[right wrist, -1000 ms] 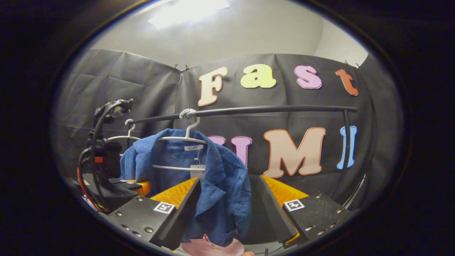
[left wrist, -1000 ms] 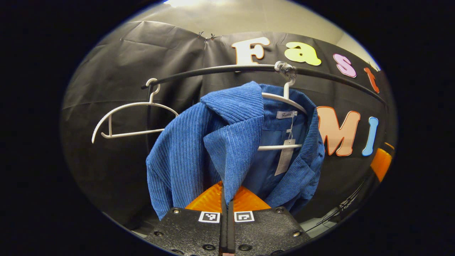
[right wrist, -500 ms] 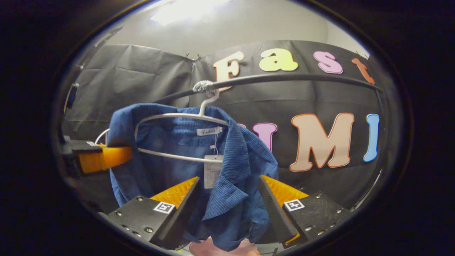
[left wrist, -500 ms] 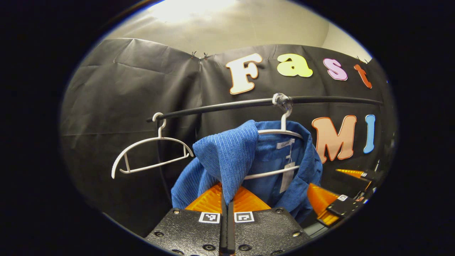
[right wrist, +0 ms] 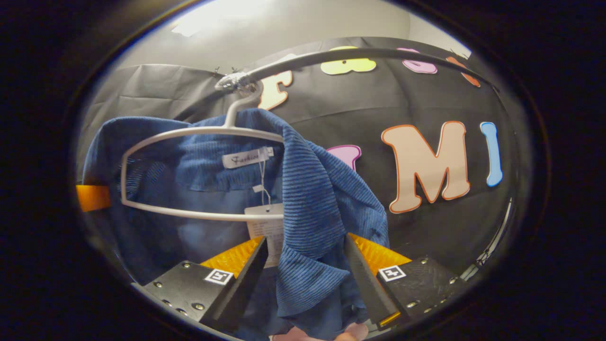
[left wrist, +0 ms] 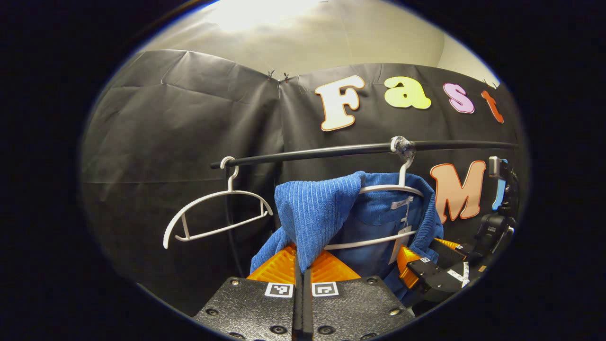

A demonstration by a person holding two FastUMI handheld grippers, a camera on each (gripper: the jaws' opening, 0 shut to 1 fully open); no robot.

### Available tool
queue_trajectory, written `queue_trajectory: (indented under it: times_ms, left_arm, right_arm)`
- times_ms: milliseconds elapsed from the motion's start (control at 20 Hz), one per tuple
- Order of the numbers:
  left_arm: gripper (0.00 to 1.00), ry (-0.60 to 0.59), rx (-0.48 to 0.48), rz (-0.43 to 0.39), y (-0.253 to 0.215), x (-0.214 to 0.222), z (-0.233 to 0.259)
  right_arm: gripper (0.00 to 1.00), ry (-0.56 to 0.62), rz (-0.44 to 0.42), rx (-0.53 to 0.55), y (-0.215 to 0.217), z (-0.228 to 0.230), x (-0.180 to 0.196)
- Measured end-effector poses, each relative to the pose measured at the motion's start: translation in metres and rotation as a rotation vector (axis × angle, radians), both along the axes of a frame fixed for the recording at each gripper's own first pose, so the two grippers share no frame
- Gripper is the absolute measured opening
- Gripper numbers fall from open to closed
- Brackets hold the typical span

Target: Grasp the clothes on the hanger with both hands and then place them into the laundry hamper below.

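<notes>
Blue corduroy jacket point(left wrist: 312, 213) on its white hanger point(right wrist: 189, 137).
Left gripper point(left wrist: 301, 265) pinches the lapel; right gripper point(right wrist: 305, 255) open astride the other lapel.

The right gripper point(right wrist: 305, 265) has moved in close, its spread fingers now flanking the blue jacket's point(right wrist: 307, 199) front edge. It has come into sight beside the jacket in the left gripper view.

Black rail point(left wrist: 331, 152), bare white hanger point(left wrist: 215, 215), second hanger point(right wrist: 199, 137) carrying blue jacket point(right wrist: 307, 199)
</notes>
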State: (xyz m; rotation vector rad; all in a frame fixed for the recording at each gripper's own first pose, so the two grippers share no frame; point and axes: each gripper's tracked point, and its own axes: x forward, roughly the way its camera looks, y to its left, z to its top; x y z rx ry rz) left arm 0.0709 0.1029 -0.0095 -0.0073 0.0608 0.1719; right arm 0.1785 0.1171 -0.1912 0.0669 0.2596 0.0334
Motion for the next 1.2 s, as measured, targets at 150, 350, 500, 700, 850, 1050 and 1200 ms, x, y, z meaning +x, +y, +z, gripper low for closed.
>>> queue_trajectory:
  times_ms: [150, 350, 500, 700, 850, 1050, 1200]
  left_arm:
    - [0.0, -0.008, 0.007, 0.012, 0.007, 0.001, 0.002]
    - [0.0, -0.012, 0.028, 0.015, 0.009, 0.001, 0.002]
    - [0.02, -0.013, 0.041, 0.013, 0.011, 0.002, 0.002]
    - [0.0, -0.021, 0.035, 0.008, 0.014, 0.004, 0.004]
    - [0.0, -0.036, 0.039, 0.012, 0.023, 0.004, 0.01]
    - [0.02, -0.041, 0.036, -0.001, 0.025, 0.006, 0.013]
    - [0.0, -0.042, 0.035, -0.004, 0.027, 0.007, 0.015]
  right_arm:
    - [0.96, 0.04, -0.037, -0.021, -0.012, -0.014, 0.004]
    - [0.55, 0.047, -0.067, -0.059, -0.026, -0.014, 0.005]
    - [0.19, 0.064, -0.097, -0.066, -0.041, -0.01, 0.003]
    - [0.18, 0.068, -0.121, -0.039, -0.057, 0.001, 0.003]
    - [0.18, 0.038, -0.149, -0.044, -0.078, 0.017, 0.01]
    - [0.18, -0.01, -0.18, -0.046, -0.104, 0.04, 0.027]
    - [0.18, -0.058, -0.194, -0.039, -0.12, 0.058, 0.047]
